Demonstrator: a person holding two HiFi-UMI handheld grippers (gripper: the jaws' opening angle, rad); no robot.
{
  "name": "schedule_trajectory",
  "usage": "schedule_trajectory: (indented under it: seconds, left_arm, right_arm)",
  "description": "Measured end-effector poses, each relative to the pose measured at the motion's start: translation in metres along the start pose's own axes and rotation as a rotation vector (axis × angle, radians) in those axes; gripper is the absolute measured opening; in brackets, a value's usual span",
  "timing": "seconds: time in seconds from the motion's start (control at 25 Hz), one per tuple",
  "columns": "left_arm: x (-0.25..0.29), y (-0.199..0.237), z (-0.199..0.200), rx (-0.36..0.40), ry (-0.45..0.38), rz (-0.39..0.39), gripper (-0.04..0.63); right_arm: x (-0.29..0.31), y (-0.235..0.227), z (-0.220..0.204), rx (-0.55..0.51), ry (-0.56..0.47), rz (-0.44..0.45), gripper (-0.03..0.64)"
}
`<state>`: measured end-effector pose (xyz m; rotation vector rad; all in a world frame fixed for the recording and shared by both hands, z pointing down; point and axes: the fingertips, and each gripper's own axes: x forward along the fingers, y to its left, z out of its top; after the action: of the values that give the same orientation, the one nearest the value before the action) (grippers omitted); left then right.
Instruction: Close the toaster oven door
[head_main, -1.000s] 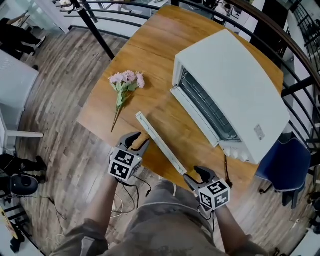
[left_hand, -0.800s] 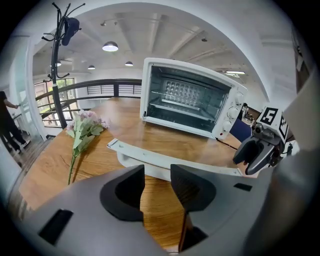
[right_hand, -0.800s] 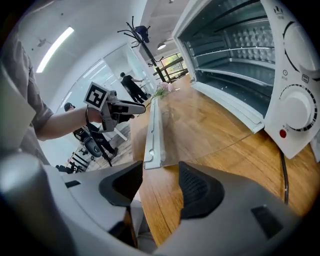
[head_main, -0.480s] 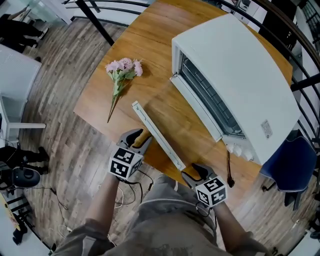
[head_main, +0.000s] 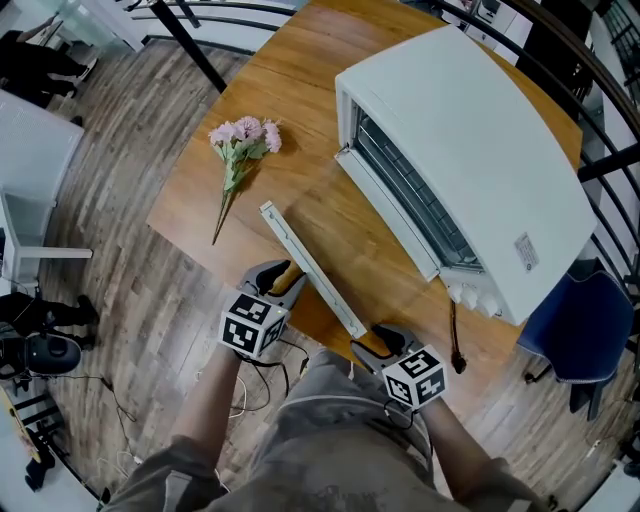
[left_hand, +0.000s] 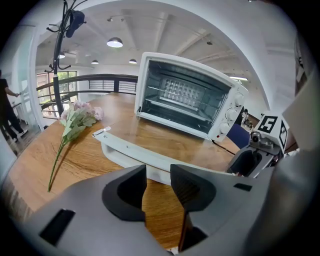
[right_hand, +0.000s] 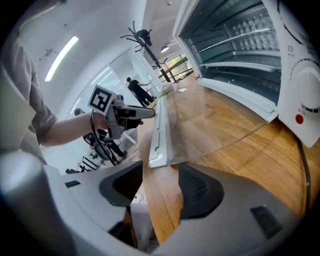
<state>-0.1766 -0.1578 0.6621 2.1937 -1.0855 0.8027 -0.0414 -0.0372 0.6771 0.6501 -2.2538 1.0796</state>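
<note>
Head view: the wooden table (head_main: 300, 90) carries a white toaster oven (head_main: 480, 150) on its right side. The oven's glass door (head_main: 312, 272) is swung fully down and lies level over the tabletop toward the person, with its white handle rail at the near edge. A bunch of pink flowers (head_main: 238, 150) lies left of the oven, well apart from it. The left claw (head_main: 280, 276) hovers just beside the rail's middle, the right claw (head_main: 381, 338) at the rail's right end. Both stand partly open, with nothing between their jaws.
</note>
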Motion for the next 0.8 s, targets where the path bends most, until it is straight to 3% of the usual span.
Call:
schedule_trajectory:
  seconds: [0.28, 0.6, 0.72, 0.8]
  left_arm:
    - [-0.013, -0.005, 0.017, -0.088, -0.043, -0.008, 0.166]
    - [-0.037, -0.025, 0.073, -0.018, -0.163, -0.008, 0.166]
    - [-0.039, -0.039, 0.081, 0.021, -0.182, -0.013, 0.168]
    - [-0.039, -0.043, 0.097, -0.021, -0.241, -0.029, 0.163]
  right_arm:
    - [-0.013, 0.004, 0.013, 0.012, -0.047, -0.007, 0.23]
    - [-0.054, 0.011, 0.051, 0.011, -0.194, -0.022, 0.23]
    - [-0.067, 0.001, 0.063, -0.027, -0.241, -0.107, 0.206]
    - [-0.073, -0.014, 0.074, -0.009, -0.282, -0.16, 0.151]
